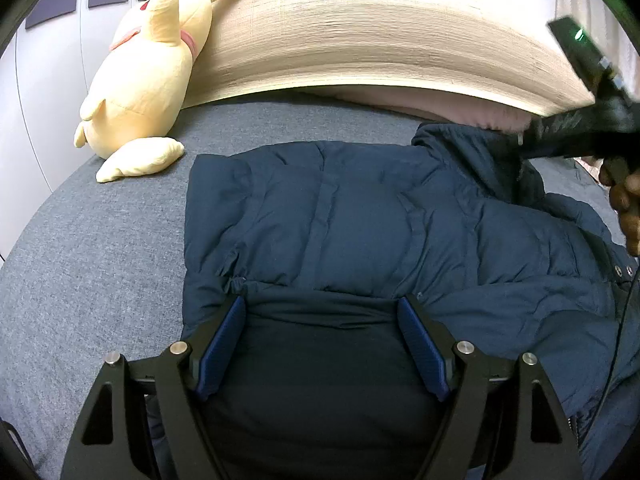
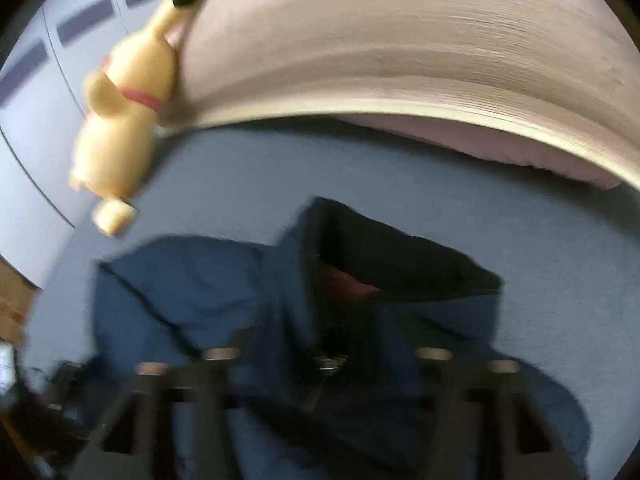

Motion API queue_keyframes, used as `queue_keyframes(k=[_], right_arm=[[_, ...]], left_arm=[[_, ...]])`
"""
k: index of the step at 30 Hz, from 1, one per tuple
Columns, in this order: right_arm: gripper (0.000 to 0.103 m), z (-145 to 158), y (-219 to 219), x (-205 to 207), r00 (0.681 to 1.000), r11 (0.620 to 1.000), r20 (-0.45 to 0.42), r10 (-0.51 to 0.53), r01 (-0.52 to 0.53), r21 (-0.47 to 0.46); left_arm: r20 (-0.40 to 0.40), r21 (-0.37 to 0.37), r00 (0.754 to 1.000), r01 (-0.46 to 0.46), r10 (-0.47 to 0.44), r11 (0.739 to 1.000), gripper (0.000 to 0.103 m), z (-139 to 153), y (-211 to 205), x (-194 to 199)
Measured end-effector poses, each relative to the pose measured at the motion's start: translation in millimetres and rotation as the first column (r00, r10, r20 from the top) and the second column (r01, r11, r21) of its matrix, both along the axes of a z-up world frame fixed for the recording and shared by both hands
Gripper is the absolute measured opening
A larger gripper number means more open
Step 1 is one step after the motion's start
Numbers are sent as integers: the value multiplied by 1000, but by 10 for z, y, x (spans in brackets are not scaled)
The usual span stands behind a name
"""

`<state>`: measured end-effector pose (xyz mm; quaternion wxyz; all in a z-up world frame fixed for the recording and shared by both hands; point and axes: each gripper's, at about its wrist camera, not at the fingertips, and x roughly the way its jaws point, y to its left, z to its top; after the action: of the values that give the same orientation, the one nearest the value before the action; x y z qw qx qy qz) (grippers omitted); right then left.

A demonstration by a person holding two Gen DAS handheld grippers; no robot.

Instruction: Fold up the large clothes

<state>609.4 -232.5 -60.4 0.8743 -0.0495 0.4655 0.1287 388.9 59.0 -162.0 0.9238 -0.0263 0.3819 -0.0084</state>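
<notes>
A navy padded jacket [image 1: 360,220] lies on the grey bed sheet [image 1: 100,260], partly folded, its near edge bunched under me. My left gripper [image 1: 322,320] is open and empty just above that near fold, blue pads [image 1: 224,340] on either side of the cloth. The right gripper [image 1: 576,136] shows at the far right, at the jacket's hood end, held by a hand. The right wrist view is blurred; there the jacket [image 2: 192,288] and its dark hood [image 2: 400,256] drape over the gripper's fingers, which are hidden.
A yellow plush toy [image 1: 140,80] lies at the bed's far left against a beige headboard [image 1: 380,40]; it also shows in the right wrist view [image 2: 120,128]. A pink pillow edge [image 1: 460,110] sits under the headboard. White cabinet doors [image 1: 48,60] stand on the left.
</notes>
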Motion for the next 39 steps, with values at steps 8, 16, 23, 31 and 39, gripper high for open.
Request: queue_keyframes(k=[8,16,23,31,39], right_arm=[[28,-394,-185,260,989,990,-76,-126,129,46],[81,187,-325,-151,989,979,11,-151,148,144],[83,979,-767,-1425,972,957,149,-182,140,253],[88,937,-1263,-3240,946,934,155,-286,239,265],[88,70,-1807,-4737,866,787,-1,-501,456,416]], left_arm=[[0,-1,1000,0,0,1000,79,-1,-15,3],[2,-1,1000,0,0,1000,79,0,-6,2],[8,-41,1000,27,-26,999,81,101,23,-28],[77,-126,997,10,-1,992,82,823,488,-744],[13,-150,995,-95,98,984,82,783,1064,-1930]])
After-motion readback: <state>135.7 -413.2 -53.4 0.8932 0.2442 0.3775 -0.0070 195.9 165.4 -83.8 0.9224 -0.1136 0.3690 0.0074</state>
